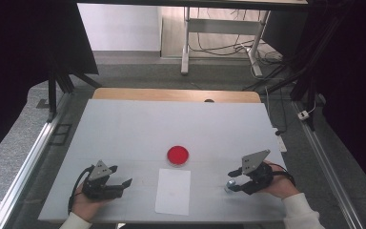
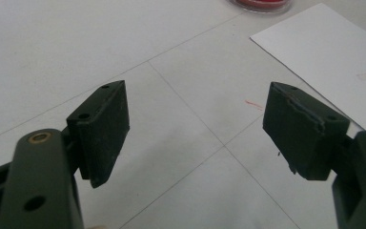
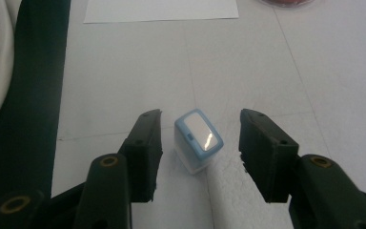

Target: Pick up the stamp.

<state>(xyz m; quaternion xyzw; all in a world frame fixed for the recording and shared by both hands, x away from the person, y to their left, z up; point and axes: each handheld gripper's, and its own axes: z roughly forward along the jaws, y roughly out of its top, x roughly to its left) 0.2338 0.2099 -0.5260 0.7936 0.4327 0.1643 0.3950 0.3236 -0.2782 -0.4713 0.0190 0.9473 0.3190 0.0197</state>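
White desk (image 1: pixel 124 129). My right tongs (image 3: pixel 200 143) open astride stamp (image 3: pixel 198 139): light, rigid, slick plastic; I'd pinch flat sides. Left tongs (image 2: pixel 195 129) open, empty.

Matt white worktop (image 1: pixel 124 129); matt paper sheet (image 1: pixel 173 191); beside it, glossy plastic stamp (image 3: pixel 198 140); matt black tool pads (image 3: pixel 147 152).

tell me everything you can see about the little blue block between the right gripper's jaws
The small block is a stubby rectangular piece, seemingly plastic, with a light blue rounded top rim around a glossy white panel and a paler white body below. It stands upright on the white table, turned slightly askew. It sits in the gap of the right gripper, whose open jaws flank it without touching. In the high view it lies near the table's right front.
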